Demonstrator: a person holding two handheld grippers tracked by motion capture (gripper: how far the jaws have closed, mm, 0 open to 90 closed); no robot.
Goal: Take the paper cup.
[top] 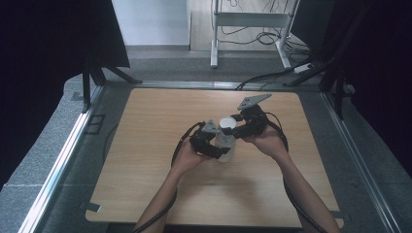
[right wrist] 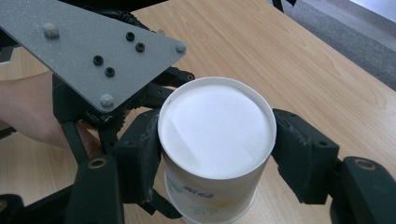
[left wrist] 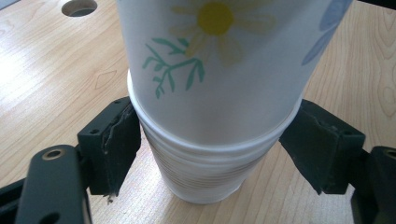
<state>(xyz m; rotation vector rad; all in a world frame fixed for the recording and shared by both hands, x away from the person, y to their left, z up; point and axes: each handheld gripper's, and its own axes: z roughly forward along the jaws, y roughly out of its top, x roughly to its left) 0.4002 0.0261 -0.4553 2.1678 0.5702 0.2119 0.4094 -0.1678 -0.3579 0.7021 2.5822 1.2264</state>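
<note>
A stack of paper cups [top: 226,141] stands inverted at the centre of the high view, on the wooden table [top: 145,145], with a gripper at each side. The left gripper [top: 217,149] comes in from the lower left and holds the lower part of the stack: in the left gripper view its jaws sit against the ribbed lower cups [left wrist: 205,172] just under a projecting rim, narrowly set and seemingly pressed on the wall, though the contact at the right pad is partly shadowed. The right gripper [top: 232,130] comes in from the upper right and is clamped on the top cup [right wrist: 217,140], the flowered one, whose white base faces up; its pads press on both sides just below that base. The stack's long axis is upright, so the coming move, judged from this grip, is a pull of the top cup straight up while the left gripper holds the rest down; the right gripper is the nearer to that cup. How many cups are nested cannot be told, as the top cup covers most of them. In the right gripper view the left gripper's grey plate [right wrist: 88,51] hides its jaws, and a hand [right wrist: 28,116] is cut off at the left edge. The stack's foot is not clearly visible from above.
</note>
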